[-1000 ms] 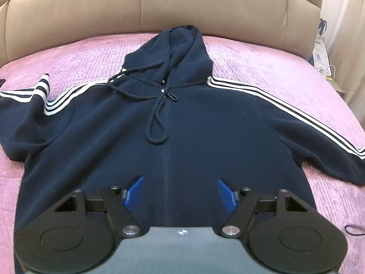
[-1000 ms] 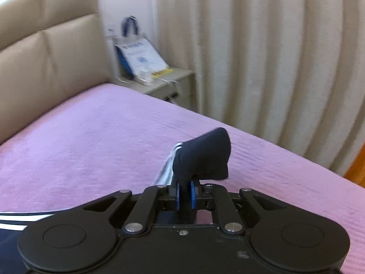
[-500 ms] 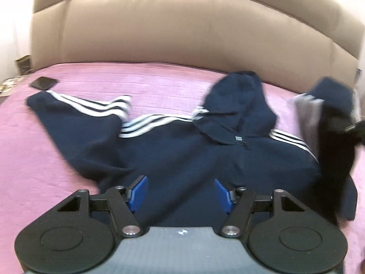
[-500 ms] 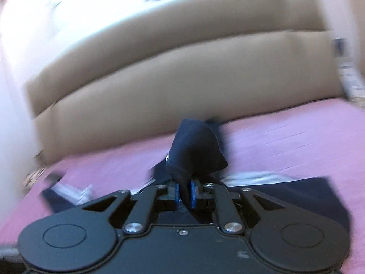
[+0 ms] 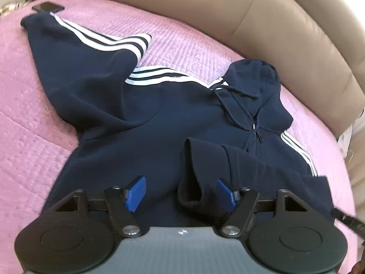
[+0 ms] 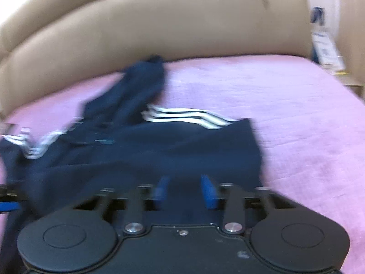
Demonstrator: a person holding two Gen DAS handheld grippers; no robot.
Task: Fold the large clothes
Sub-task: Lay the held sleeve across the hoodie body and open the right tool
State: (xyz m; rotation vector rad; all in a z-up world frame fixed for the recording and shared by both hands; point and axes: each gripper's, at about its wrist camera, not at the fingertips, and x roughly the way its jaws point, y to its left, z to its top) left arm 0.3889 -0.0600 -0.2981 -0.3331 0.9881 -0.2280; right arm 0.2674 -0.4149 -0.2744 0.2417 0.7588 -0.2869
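A navy hoodie point(image 5: 141, 123) with white sleeve stripes lies front up on the pink bed. Its right sleeve point(image 5: 205, 171) is folded across the chest, cuff lying between my left gripper's blue pads. The left sleeve point(image 5: 75, 45) stretches out to the upper left. My left gripper point(image 5: 181, 193) is open just above the hoodie's lower body. My right gripper point(image 6: 185, 191) is open and empty over the hoodie point(image 6: 159, 146); that view is blurred.
A beige padded headboard point(image 5: 262, 22) runs behind the bed. A dark phone point(image 5: 48, 6) lies on the pink bedspread point(image 5: 29, 114) by the left cuff. A nightstand with a bag point(image 6: 324, 45) stands at the bed's right side.
My right gripper carried the right sleeve across the chest, then opened and let it go. My left gripper's view swung left and down over the hoodie.
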